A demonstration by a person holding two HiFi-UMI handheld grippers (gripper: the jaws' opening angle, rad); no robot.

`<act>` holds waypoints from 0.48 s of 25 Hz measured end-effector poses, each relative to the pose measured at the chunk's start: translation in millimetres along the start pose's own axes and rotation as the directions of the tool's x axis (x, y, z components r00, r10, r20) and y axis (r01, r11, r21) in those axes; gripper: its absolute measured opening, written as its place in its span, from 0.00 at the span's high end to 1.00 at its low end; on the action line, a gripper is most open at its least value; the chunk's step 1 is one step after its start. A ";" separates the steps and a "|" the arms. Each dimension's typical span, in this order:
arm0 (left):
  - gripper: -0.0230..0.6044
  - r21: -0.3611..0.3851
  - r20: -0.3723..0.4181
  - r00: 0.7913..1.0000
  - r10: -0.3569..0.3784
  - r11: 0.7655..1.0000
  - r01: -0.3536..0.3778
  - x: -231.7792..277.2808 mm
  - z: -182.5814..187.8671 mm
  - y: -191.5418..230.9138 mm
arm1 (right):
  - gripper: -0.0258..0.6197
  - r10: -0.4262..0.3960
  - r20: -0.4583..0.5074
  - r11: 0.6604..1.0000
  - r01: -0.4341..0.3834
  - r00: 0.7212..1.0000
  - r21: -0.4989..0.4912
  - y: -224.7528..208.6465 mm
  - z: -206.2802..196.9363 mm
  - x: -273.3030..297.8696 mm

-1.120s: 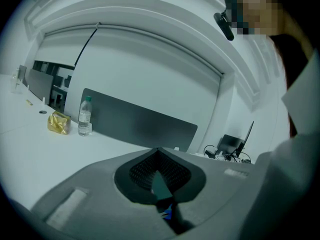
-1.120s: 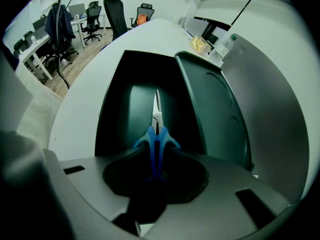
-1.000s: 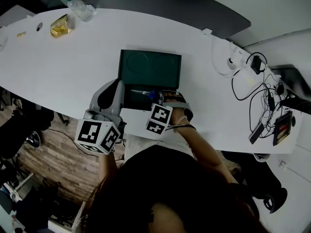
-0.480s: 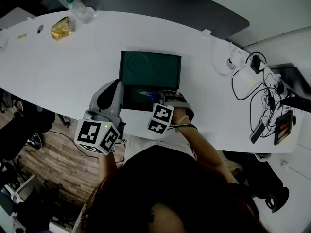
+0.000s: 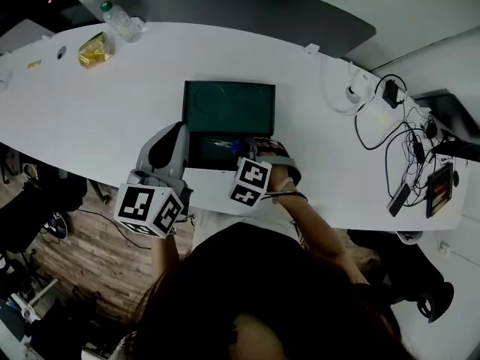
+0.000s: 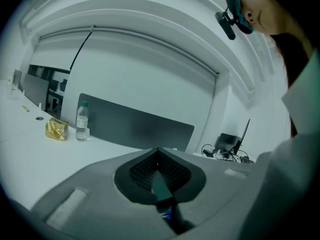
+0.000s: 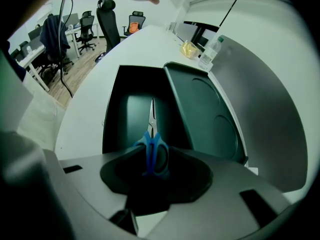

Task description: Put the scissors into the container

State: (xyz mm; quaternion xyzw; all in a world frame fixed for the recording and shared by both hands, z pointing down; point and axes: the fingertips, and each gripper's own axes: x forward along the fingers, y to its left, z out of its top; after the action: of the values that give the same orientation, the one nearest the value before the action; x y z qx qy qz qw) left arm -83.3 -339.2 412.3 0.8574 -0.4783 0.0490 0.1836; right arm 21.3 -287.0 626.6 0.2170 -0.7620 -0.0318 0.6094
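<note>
- Head view: a dark green container [image 5: 201,154] stands open on the near part of a white table [image 5: 90,111], its lid [image 5: 229,107] flat on the far side.
- The left gripper [image 5: 182,132] reaches in from the near left, and its tip meets the container's left edge.
- The right gripper [image 5: 247,148] comes in from the near right over the tray. The scissors [image 5: 223,144] stick out of it toward the left, above the tray's floor.
- A bottle [image 5: 118,17] and a yellow packet [image 5: 94,49] sit at the far left of the table, and cables [image 5: 390,118] lie at the right end.
- Left gripper view: the left gripper [image 6: 159,171] has its jaws drawn together on a thin dark green wedge (the container's edge, by its colour), with a bit of blue below it.
- The bottle [image 6: 81,121] and packet [image 6: 56,129] stand well apart from it on the far left.
- Right gripper view: the right gripper [image 7: 150,158] is clamped on the blue handles of the scissors [image 7: 159,149]. The closed blades point straight away into the container [image 7: 125,114].
- The lid [image 7: 200,114] lies to the right of the tray, touching it along one side.
- The bottle [image 7: 210,49] and packet [image 7: 190,49] stand beyond the lid, and office chairs [image 7: 107,21] stand past the table's left edge.
</note>
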 end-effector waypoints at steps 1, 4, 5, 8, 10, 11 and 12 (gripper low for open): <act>0.95 0.004 0.000 1.000 -0.004 1.000 0.004 -0.6 0.4 -1.8 | 0.73 -0.004 0.013 1.000 0.003 1.000 0.018 -1.5 1.5 -2.7; 0.95 0.017 0.002 1.000 -0.016 1.000 0.016 -3.5 1.4 -8.0 | 0.75 -0.022 0.049 0.998 0.018 0.999 0.068 -5.7 5.1 -11.1; 0.95 0.022 0.002 1.000 -0.020 1.000 0.020 -4.8 1.8 -9.8 | 0.75 -0.027 0.058 0.996 0.022 0.998 0.082 -6.4 6.0 -13.5; 0.95 0.033 0.003 1.000 -0.028 0.999 0.028 -9.5 3.5 -14.1 | 0.77 -0.033 0.076 0.991 0.023 0.997 0.130 -5.2 6.5 -17.9; 0.95 0.039 0.005 0.999 -0.033 0.999 0.032 -13.3 4.7 -16.9 | 0.78 -0.044 0.086 0.986 0.030 0.995 0.161 -5.6 6.9 -22.0; 0.95 0.042 0.005 0.999 -0.034 0.999 0.034 -15.3 5.3 -18.3 | 0.79 -0.054 0.092 0.984 0.038 0.994 0.174 -6.6 7.6 -24.4; 0.95 0.046 0.006 0.999 -0.036 0.998 0.036 -17.1 5.9 -19.5 | 0.79 -0.063 0.100 0.981 0.043 0.993 0.187 -7.3 8.4 -26.8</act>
State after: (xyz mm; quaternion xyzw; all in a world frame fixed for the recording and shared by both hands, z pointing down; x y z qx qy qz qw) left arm -76.6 -318.3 397.2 0.8701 -0.4620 0.0538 0.1633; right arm 19.9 -285.6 597.7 0.2909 -0.7866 0.0113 0.5445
